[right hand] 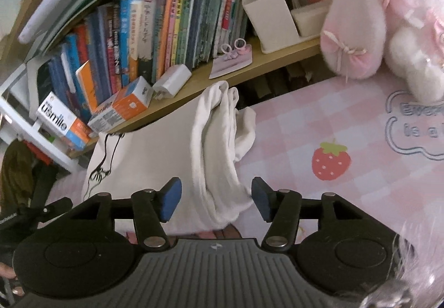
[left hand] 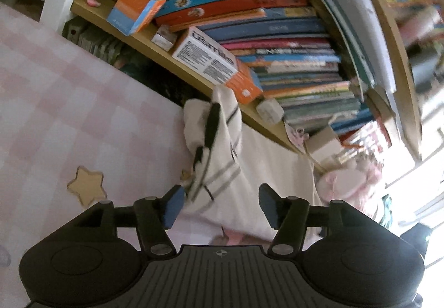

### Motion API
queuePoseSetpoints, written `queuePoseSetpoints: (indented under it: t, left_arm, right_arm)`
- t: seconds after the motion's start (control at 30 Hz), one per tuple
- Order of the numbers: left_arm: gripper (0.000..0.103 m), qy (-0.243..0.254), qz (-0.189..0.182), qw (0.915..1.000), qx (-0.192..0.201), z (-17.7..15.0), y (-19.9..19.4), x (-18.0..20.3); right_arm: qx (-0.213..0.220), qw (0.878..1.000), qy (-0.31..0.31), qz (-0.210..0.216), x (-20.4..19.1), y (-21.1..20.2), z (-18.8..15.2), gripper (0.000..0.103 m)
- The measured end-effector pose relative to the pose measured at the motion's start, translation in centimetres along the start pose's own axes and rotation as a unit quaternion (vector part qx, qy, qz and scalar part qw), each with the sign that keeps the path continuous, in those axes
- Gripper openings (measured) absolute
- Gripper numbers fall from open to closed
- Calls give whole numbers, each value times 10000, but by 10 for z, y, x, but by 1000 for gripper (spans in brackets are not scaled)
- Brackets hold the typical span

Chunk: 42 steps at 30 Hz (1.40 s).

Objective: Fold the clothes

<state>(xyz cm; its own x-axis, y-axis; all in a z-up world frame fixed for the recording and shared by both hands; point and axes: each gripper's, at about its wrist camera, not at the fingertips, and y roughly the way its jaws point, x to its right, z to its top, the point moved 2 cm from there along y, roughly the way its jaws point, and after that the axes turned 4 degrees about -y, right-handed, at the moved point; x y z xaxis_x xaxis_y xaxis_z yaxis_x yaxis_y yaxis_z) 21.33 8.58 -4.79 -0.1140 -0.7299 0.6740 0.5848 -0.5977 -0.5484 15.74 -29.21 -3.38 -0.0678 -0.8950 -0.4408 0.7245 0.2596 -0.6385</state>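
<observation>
White garment (right hand: 211, 147) bunched in the middle of the frame, on the pink checked bed sheet (right hand: 319, 119), its far end reaching up to the wooden bookshelf (right hand: 291, 47). In the left wrist view, same cloth with grey stripes and a black print (left hand: 219, 161), centre of the frame, just above the fingers.

Left gripper (left hand: 220, 206): jaws apart, moderately wide, holding nothing; left blue pad (left hand: 173, 205) touching or nearly touching the cloth edge, hard to tell which. Right gripper (right hand: 216, 202): jaws apart, a thick white fold lying loose between them, not pressed.

Risks from here, as a judgement:
- Fold likely to slump open, being rolled and unsupported.
- Pad possibly catching the loose edge and dragging it out of shape.
- Far end, close to the orange box (right hand: 122, 111) on the shelf edge, perhaps snagging there.
- Plush toy (right hand: 369, 25), upper right, near the working area, crowding any spread of the cloth.
</observation>
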Motion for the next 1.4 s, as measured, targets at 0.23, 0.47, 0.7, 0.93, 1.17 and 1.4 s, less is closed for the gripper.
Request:
queuePoseSetpoints:
  t: [0.23, 0.47, 0.7, 0.93, 1.17, 1.4]
  left_arm:
    - [63, 371, 435, 9983, 117, -35, -24, 22]
    - [64, 552, 801, 9952, 82, -73, -44, 41]
    - [74, 834, 1246, 9882, 300, -107, -59, 60]
    - [78, 1184, 1735, 9765, 478, -133, -68, 75]
    - [89, 1279, 2064, 9680, 634, -148, -77, 82]
    - [90, 1376, 2142, 9642, 736, -156, -81, 86]
  right_arm:
    - [89, 9985, -478, -256, -17, -33, -25, 61]
    - [143, 9951, -834, -509, -26, -68, -54, 67]
    - [180, 9880, -1319, -783, -35, -96, -84, 80]
    - [138, 9822, -1655, -879, -43, -112, -110, 87]
    - [148, 9762, -1843, -1135, -42, -118, -124, 96]
    - [127, 9771, -1767, -1180, -41, -119, -130, 100]
